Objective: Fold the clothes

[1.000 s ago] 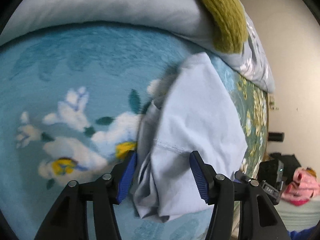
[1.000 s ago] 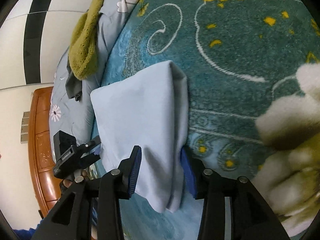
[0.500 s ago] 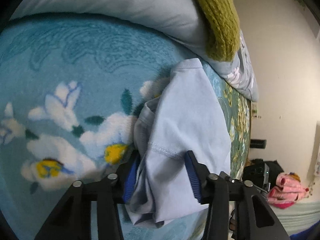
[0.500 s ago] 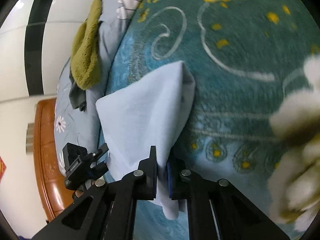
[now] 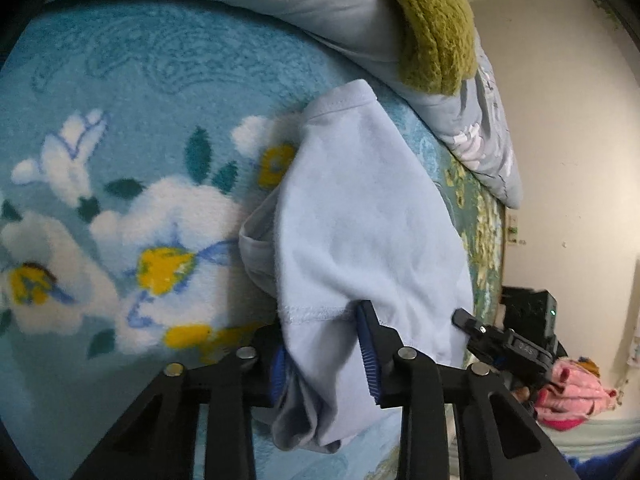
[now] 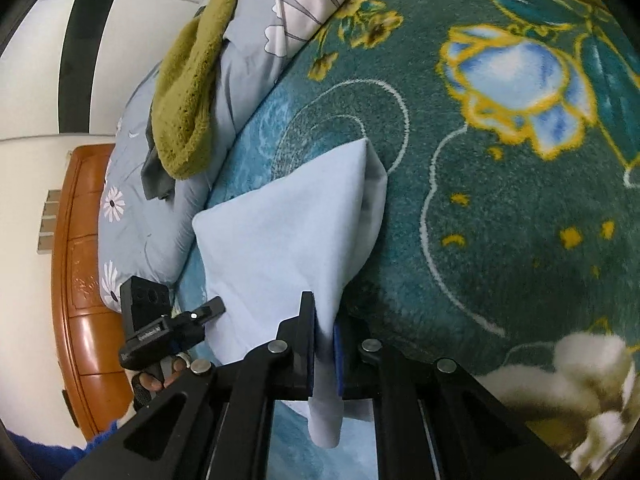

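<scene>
The pale blue shirt (image 5: 360, 220) lies folded on the flowery blanket (image 5: 120, 120), and its long side runs from 6 o'clock up toward 12, away from both tongs. The left gripper (image 5: 324, 356) pinches one near corner — the right gripper (image 6: 324, 354) is pressed tight on the other. Both are equally close, so I think they must lift together.
</scene>
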Demonstrator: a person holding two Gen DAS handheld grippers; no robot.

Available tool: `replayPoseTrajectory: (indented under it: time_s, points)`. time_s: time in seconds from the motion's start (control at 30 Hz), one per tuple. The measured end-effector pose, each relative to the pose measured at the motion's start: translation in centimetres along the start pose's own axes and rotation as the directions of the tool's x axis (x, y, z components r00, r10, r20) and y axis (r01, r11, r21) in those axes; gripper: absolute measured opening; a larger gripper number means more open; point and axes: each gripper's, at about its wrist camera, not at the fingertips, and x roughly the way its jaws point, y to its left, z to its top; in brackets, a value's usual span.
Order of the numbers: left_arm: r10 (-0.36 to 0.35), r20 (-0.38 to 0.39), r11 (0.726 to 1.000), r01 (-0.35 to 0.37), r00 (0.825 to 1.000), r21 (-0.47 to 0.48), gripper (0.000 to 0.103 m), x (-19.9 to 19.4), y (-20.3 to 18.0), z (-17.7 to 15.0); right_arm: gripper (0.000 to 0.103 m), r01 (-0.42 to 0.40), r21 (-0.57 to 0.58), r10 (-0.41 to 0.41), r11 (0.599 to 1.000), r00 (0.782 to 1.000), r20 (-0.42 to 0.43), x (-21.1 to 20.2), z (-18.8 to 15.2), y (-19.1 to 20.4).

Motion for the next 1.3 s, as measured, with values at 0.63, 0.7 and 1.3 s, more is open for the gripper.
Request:
replayPoseTrajectory:
  time_s: [0.63, 0.7, 1.3]
  points:
    - [-0.105, 0.222, 0.969, 0.15, 0.969, -0.196, 0.014, -8.0, -4.1, -8.1, 0.007, 0.063, -0.039, -0.06, 0.997, 0.995, 0.082, -9.4, -3.4, 8.9]
    - [-0.124, 0.256, 0.963, 0.178, 0.959, -0.202, 0.014, -10.6, -4.7, -9.9, 0.007, 0.065, -0.069, -0.06, 0.995, 0.995, 0.074, -10.6, -4.2, 10.7]
    - [0.157, 0.767, 0.885, 0.255, 0.622, -0.389, 0.014, -34.5, -5.1, -29.5, 0.007, -0.297, -0.591, 0.083, 0.75, 0.929, -0.361, -6.3, -10.7, 36.0]
